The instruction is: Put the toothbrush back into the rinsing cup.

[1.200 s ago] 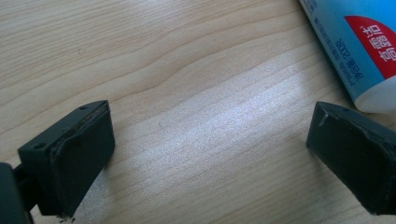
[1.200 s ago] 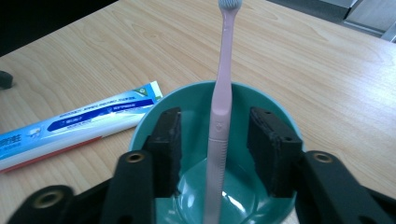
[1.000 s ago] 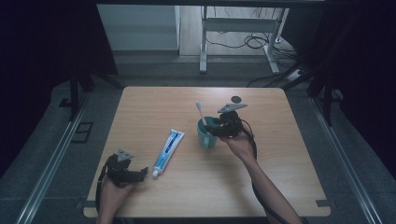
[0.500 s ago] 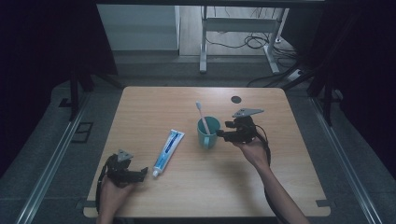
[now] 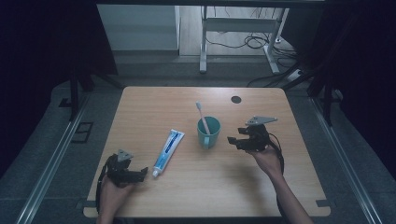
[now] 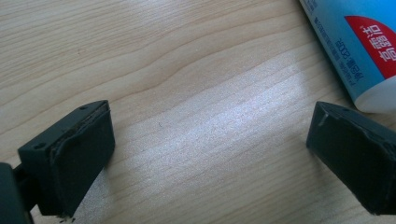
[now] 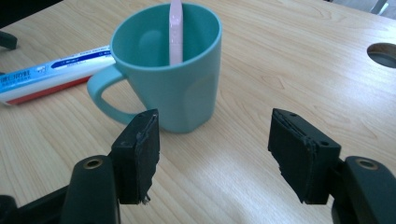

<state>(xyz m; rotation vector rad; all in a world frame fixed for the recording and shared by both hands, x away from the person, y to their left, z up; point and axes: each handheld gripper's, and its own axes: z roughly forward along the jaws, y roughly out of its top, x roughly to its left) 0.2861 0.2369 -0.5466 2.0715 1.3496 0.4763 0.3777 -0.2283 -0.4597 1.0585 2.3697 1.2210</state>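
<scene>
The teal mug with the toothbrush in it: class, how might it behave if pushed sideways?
The teal mug would probably slide rather than tip, since it stands on smooth wood. Its leaning toothbrush may rattle or shift. It looks like light plastic.

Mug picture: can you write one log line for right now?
right tool: open, off mug | toothbrush: in mug | left tool: open, beside toothpaste

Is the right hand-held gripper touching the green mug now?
Apart. In the right gripper view, bare table shows between the open right hand-held gripper and the green mug; the high view shows the same gap.
</scene>
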